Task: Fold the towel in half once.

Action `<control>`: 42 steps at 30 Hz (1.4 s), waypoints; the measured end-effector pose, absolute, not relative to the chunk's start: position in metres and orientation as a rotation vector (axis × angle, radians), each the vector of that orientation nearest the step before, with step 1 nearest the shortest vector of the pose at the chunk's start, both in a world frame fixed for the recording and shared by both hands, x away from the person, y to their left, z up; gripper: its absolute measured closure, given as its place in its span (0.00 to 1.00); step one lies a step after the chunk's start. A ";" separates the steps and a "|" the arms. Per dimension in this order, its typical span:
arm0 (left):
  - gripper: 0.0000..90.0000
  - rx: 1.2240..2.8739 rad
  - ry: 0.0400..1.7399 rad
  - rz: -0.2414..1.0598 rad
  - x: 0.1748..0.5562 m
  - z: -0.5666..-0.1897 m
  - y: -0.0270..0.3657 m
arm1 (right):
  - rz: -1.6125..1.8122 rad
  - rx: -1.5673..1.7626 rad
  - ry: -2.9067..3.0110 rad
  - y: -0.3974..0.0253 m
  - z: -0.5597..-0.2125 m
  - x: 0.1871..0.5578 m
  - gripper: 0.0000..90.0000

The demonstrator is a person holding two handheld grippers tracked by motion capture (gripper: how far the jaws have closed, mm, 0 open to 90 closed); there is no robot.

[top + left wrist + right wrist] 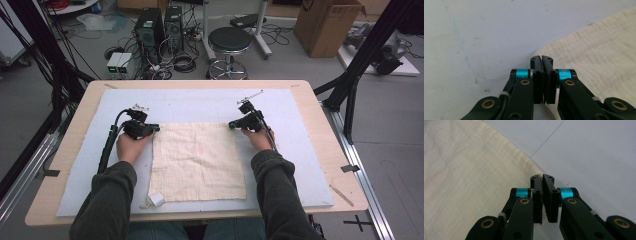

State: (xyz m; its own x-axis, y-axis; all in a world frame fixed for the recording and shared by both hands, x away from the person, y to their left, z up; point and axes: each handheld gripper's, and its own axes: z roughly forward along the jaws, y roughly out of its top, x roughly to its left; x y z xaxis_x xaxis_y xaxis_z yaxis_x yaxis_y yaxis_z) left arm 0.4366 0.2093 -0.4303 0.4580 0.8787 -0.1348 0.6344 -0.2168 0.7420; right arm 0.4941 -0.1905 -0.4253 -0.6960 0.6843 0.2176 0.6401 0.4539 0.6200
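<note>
High view, cream cloth (197, 162) flat on pale mat-covered surface (200, 102), left tongs (155, 128) and right tongs (233, 124) both pressed together at its far corners, black stool (229, 41) at 12 o'clock, cardboard box (325, 25) around 1 o'clock

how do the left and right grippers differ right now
The left gripper sits at the cloth's far left corner; the right gripper sits at its far right corner. In the left gripper view the jaws are pressed flat together along their length; in the right gripper view they meet near the tips but gape slightly lower down. Both are shut with their tips at the cloth's edge; whether either pinches fabric cannot be told.
</note>
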 end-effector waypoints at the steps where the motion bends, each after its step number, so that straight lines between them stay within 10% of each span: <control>1: 0.98 1.934 1.260 0.407 0.437 -0.428 0.211 | 1.090 1.197 2.616 -0.192 -0.423 0.494 0.96; 16: 0.98 1.794 1.173 0.490 0.437 -0.376 0.218 | 1.296 1.110 2.453 -0.207 -0.363 0.493 0.96; 42: 0.97 1.853 0.990 0.468 0.375 -0.382 0.225 | 1.397 0.983 2.524 -0.218 -0.362 0.445 0.96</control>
